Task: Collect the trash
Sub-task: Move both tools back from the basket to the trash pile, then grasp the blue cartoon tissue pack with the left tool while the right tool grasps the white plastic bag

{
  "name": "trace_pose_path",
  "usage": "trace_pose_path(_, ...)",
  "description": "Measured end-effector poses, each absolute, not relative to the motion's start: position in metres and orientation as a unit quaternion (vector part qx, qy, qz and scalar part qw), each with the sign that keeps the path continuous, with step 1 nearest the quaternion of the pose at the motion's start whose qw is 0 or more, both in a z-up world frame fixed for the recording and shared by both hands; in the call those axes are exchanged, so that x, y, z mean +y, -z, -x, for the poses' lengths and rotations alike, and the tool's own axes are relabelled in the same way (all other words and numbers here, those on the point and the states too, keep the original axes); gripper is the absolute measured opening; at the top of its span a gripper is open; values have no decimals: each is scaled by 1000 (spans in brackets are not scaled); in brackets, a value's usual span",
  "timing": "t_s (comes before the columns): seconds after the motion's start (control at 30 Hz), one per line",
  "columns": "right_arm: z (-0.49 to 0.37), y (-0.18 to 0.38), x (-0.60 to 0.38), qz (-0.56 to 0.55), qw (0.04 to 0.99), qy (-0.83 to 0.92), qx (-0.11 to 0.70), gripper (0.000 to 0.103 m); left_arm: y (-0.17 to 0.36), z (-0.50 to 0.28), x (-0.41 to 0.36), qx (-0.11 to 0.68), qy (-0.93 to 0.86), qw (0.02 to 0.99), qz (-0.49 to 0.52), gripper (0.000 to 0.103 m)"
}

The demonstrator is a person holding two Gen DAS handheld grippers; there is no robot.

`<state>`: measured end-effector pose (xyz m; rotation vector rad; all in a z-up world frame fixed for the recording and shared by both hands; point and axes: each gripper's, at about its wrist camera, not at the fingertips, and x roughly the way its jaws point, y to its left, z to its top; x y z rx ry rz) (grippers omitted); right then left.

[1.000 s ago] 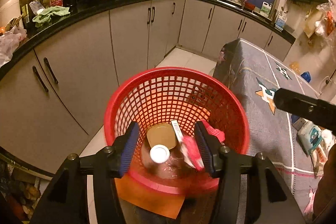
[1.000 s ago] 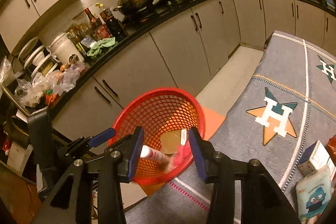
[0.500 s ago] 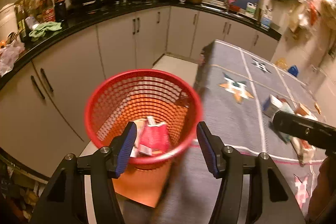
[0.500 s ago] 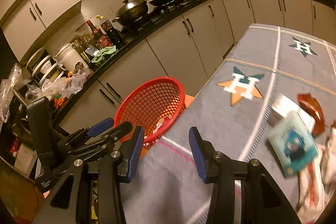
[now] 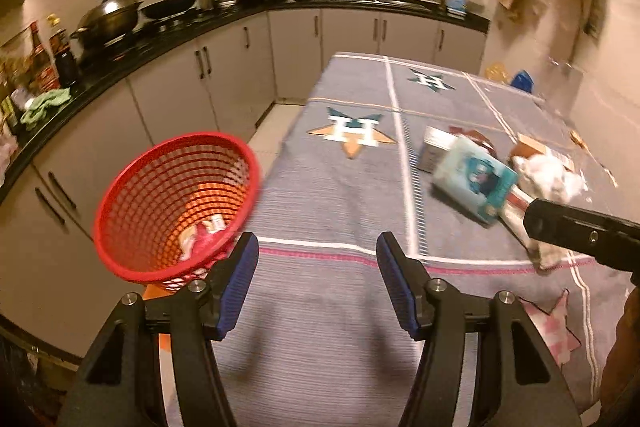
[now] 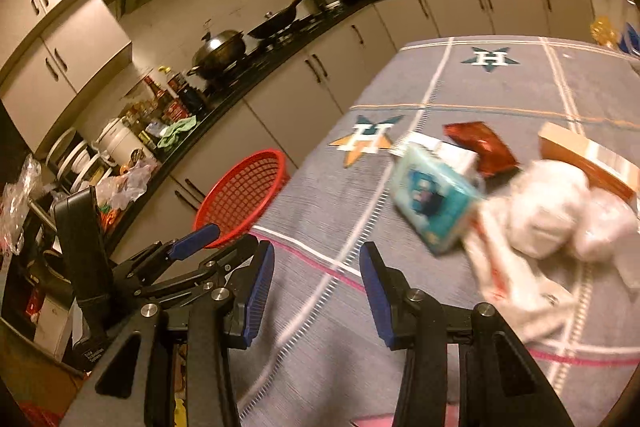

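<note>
A red mesh basket [image 5: 176, 207] [image 6: 244, 199] stands on the floor by the table's left edge, with wrappers [image 5: 204, 231] lying in its bottom. On the grey star-patterned cloth [image 5: 340, 187] lie a teal packet [image 5: 474, 183] [image 6: 432, 203], a small white box [image 5: 434, 147], a red-brown wrapper [image 6: 480, 147], a crumpled white bag [image 6: 552, 211] and a brown box [image 6: 588, 163]. My left gripper [image 5: 318, 243] hangs open over the cloth's near part, empty. My right gripper [image 6: 316, 249] is open too, empty, just left of the teal packet.
Grey cabinets under a black counter [image 5: 160, 39] run along the left and back, carrying woks, bottles and pots. The right gripper's black housing [image 5: 580, 231] juts in from the right, over the trash pile. A wall closes off the table's right side.
Both grippers swung right, from above the basket to over the table. The bottle and wrappers that were between the fingers now lie in the basket. The left jaws stand a little wider.
</note>
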<state>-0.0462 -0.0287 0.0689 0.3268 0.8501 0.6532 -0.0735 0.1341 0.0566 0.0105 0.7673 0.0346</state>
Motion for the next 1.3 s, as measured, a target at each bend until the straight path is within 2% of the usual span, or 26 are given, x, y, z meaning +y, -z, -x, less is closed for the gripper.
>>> trace_pose_path(0.47, 51, -63, -127, -181, 869, -236, 396, 47, -39, 71, 86, 402, 30, 915, -26, 61)
trace_pose_path(1.03, 11, -20, -80, -35, 861, -200, 466, 47, -33, 60, 85, 420, 51, 906, -8, 61)
trace_pose_path(1.07, 14, -20, -78, -26, 862, -199, 465, 46, -34, 58, 85, 422, 55, 905, -3, 61)
trace_pose_path(1.1, 17, -21, -78, -23, 863, -201, 463, 38, -35, 57, 85, 423, 57, 904, 1, 61)
trace_pose_path(1.17, 23, -25, -81, -31, 861, -211, 461, 31, -38, 52, 84, 426, 64, 902, 13, 61)
trace_pose_path(1.3, 37, -26, -92, -60, 853, -226, 467, 26, -44, 42, 77, 431, 76, 898, 36, 71)
